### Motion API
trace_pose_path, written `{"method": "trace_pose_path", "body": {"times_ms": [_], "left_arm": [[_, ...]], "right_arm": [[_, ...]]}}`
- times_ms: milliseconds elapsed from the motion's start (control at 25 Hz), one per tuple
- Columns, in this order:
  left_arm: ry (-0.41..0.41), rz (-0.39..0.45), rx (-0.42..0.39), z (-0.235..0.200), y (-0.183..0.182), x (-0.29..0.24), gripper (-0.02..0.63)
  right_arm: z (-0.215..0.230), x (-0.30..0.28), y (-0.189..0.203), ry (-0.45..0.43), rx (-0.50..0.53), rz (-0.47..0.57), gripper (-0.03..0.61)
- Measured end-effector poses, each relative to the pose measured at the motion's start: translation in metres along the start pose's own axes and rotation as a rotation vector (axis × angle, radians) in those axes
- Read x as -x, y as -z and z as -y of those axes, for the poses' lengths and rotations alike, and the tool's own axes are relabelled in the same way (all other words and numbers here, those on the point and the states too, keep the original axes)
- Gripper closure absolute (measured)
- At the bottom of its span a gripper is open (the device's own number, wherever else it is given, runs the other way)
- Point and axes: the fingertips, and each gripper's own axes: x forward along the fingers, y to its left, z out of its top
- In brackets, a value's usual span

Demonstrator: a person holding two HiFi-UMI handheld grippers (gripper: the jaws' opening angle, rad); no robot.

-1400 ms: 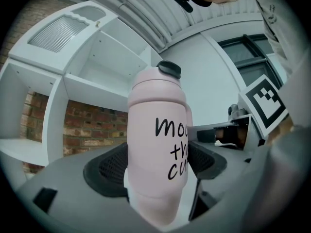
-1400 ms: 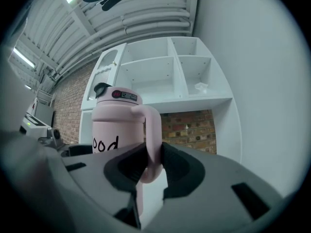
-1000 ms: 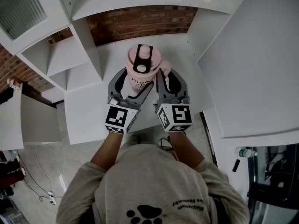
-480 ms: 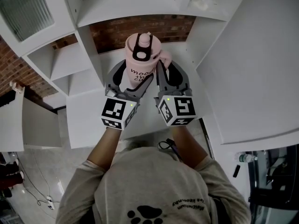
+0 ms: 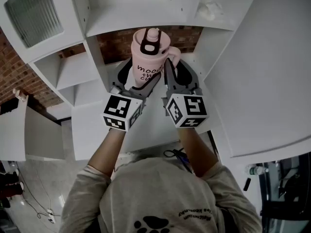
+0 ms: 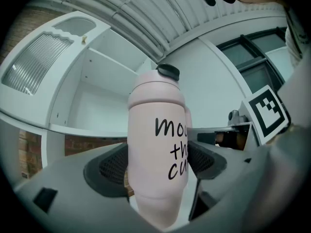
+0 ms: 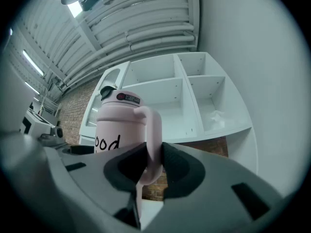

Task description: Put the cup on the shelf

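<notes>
A pink cup (image 5: 148, 64) with black lettering, a black lid tab and a side handle (image 5: 174, 57) hangs upright in front of the white shelf unit (image 5: 146, 16). My left gripper (image 5: 138, 79) is shut on the cup's body, one pad on each side. In the left gripper view the cup (image 6: 158, 144) fills the gap between the jaws of that gripper (image 6: 158, 166). My right gripper (image 5: 177, 74) is shut on the handle. In the right gripper view the handle (image 7: 153, 140) is pinched between the pads of the right gripper (image 7: 154, 166), with open shelf compartments (image 7: 184, 106) behind it.
A cabinet door with ribbed glass (image 5: 29, 13) stands at the upper left. A crumpled white thing (image 5: 211, 8) lies in an upper right compartment. A broad white panel (image 5: 262, 72) flanks the right side. Brick wall (image 5: 116, 40) shows behind the shelves.
Both grippers have carried the cup upward and farther toward the shelf unit. Their holds on the body and the handle look the same.
</notes>
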Motion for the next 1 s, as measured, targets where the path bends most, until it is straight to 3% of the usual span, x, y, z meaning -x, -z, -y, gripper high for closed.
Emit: {"method": "trace_pose_path", "body": {"times_ms": [1000], "left_arm": [[0.002,0.068,-0.032,-0.046,-0.104,-0.039,0.219]], "right_arm": [[0.002,-0.062,-0.107,-0.040,0.074,0.158,0.483]]}}
